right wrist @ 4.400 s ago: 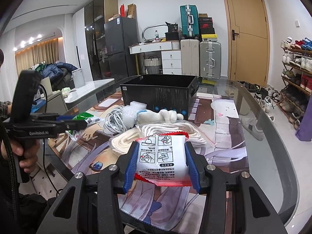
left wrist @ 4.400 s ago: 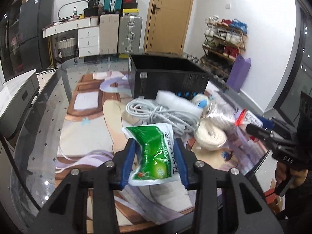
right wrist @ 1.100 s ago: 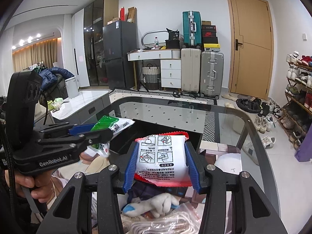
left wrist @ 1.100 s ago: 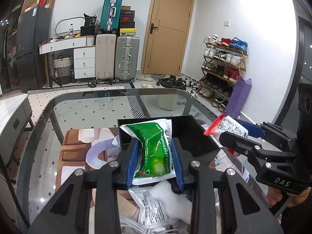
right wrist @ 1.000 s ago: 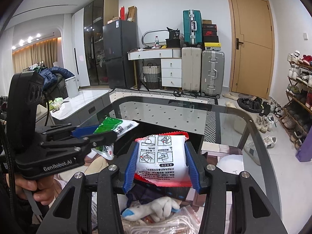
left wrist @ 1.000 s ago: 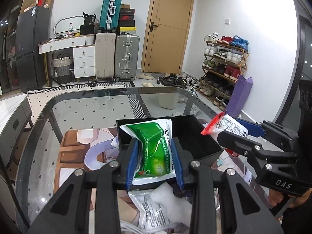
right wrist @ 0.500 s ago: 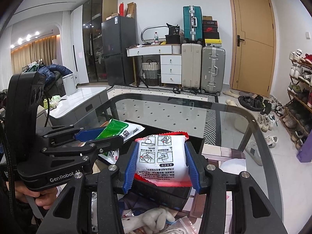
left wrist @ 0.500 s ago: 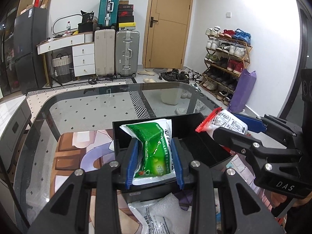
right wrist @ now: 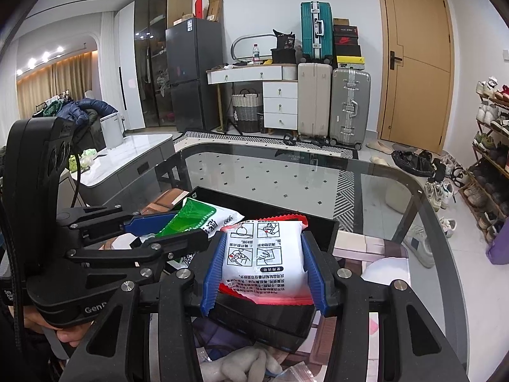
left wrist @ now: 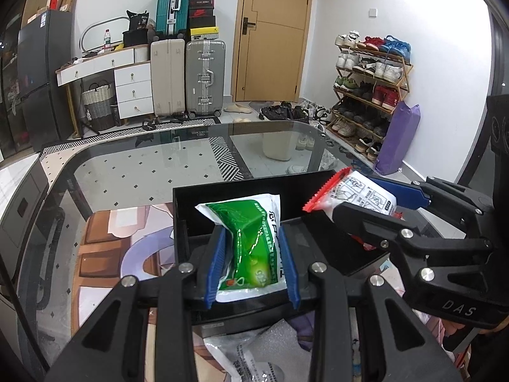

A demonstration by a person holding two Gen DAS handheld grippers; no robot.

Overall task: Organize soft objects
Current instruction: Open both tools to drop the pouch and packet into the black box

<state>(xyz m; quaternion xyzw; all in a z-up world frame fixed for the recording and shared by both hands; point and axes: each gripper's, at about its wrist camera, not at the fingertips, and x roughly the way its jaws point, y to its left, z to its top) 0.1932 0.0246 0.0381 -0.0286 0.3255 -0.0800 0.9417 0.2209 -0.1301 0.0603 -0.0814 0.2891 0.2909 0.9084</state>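
Note:
My left gripper (left wrist: 251,248) is shut on a green and white soft pouch (left wrist: 251,242), held over the near left part of the open black box (left wrist: 235,191). My right gripper (right wrist: 262,262) is shut on a white pouch with red edges (right wrist: 264,258), held above the same black box (right wrist: 318,219). In the left wrist view the right gripper (left wrist: 369,205) and its white pouch (left wrist: 356,192) hang over the box's right side. In the right wrist view the left gripper (right wrist: 159,227) and the green pouch (right wrist: 191,218) are at the left.
The box stands on a glass table (left wrist: 127,172) with a printed mat (left wrist: 105,242). A foam-filled plastic bag (left wrist: 254,347) lies before the box. A white stuffed glove (right wrist: 241,363) lies near the front edge. Suitcases (left wrist: 203,76) and a shoe rack (left wrist: 369,82) stand beyond.
Both grippers have moved forward and a little down with their pouches, so the black box now sits right under them; earlier it lay further ahead. Both grips are unchanged.

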